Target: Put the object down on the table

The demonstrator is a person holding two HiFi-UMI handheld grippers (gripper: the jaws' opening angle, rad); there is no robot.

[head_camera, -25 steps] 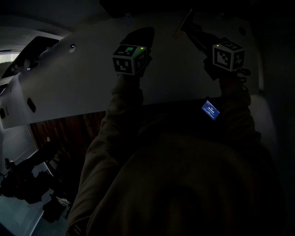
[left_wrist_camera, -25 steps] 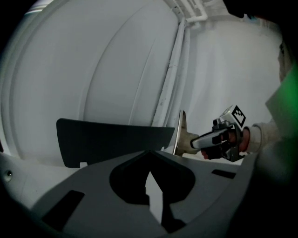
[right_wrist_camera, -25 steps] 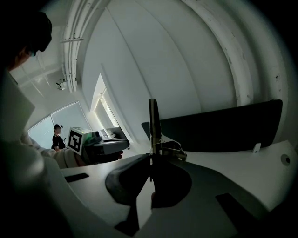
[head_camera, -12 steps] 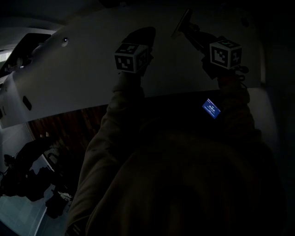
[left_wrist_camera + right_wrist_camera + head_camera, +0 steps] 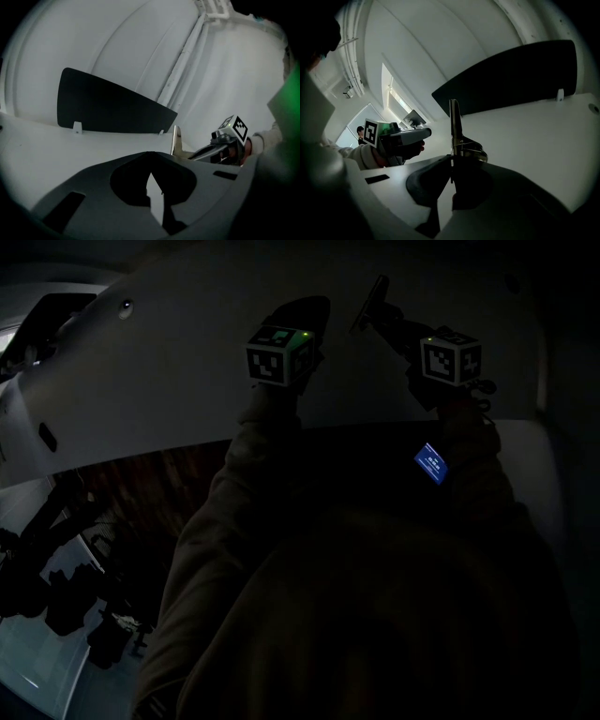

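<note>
**Thin metal tool held over the tabletop, not yet set down**

A dim room is surrounding a broad white tabletop [image 5: 178, 381], and a dark panel [image 5: 103, 105] is standing along its far edge. The person's sleeves are filling the near part of the head view.

The right tongs [image 5: 452, 164] are pinching a tool [image 5: 454, 123], with the jaws closed tight on its lower end. It is a narrow, shiny strip with a small spring and a rounded part just above the jaws. The strip is sticking up and away from the jaws, over the far right part of the tabletop. No view is showing it touching the surface.

The left tongs [image 5: 150, 174] are hanging to the left of it, near but apart. Their tips are meeting and nothing is lying between them.

The tool is looking stiff, light and smooth, so it is likely to slip or pivot in a pinch at one end. It is also likely to clatter or skid if let go above the surface. The safest hold seems to be low, near the spring, where the right tongs are gripping now. Laying the strip flat before the jaws open should be keeping it from tipping over.
</note>
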